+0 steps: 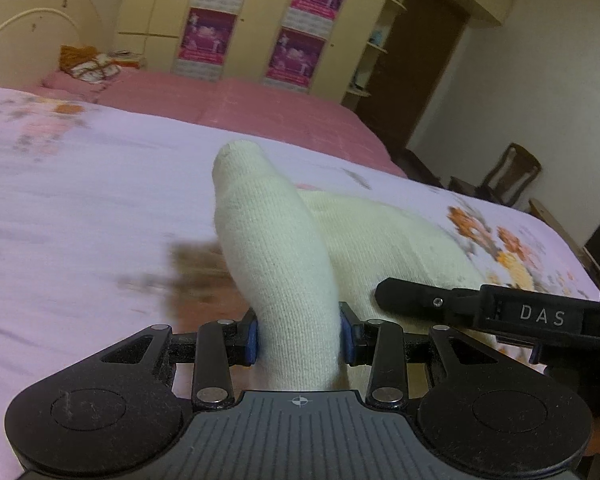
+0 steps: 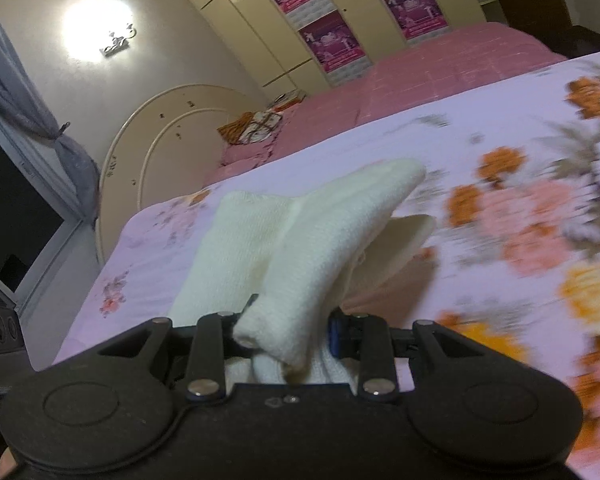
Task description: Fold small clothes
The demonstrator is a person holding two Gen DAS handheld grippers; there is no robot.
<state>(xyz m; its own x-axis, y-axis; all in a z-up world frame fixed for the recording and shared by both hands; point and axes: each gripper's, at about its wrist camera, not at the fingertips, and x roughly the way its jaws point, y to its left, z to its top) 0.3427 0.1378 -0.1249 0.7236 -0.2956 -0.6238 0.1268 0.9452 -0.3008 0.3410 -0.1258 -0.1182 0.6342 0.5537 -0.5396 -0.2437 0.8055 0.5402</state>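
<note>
A cream knitted sock (image 1: 276, 248) is pinched between the blue pads of my left gripper (image 1: 299, 338) and sticks up and forward over the floral bed sheet (image 1: 80, 208). More cream knit (image 1: 384, 236) lies behind it on the sheet. My right gripper (image 2: 288, 330) is shut on cream knit fabric (image 2: 320, 236), which bunches over its jaws and hides the left pad. The right gripper's black body (image 1: 500, 312) enters the left wrist view from the right, close to the sock.
The lilac floral sheet (image 2: 520, 200) covers the near bed. A pink bedspread (image 1: 228, 100) lies beyond it, with a folded orange and white cloth (image 1: 88, 64) near the headboard. Wardrobes with pink posters (image 1: 208, 12) stand behind. A wooden chair (image 1: 508, 176) is at the right.
</note>
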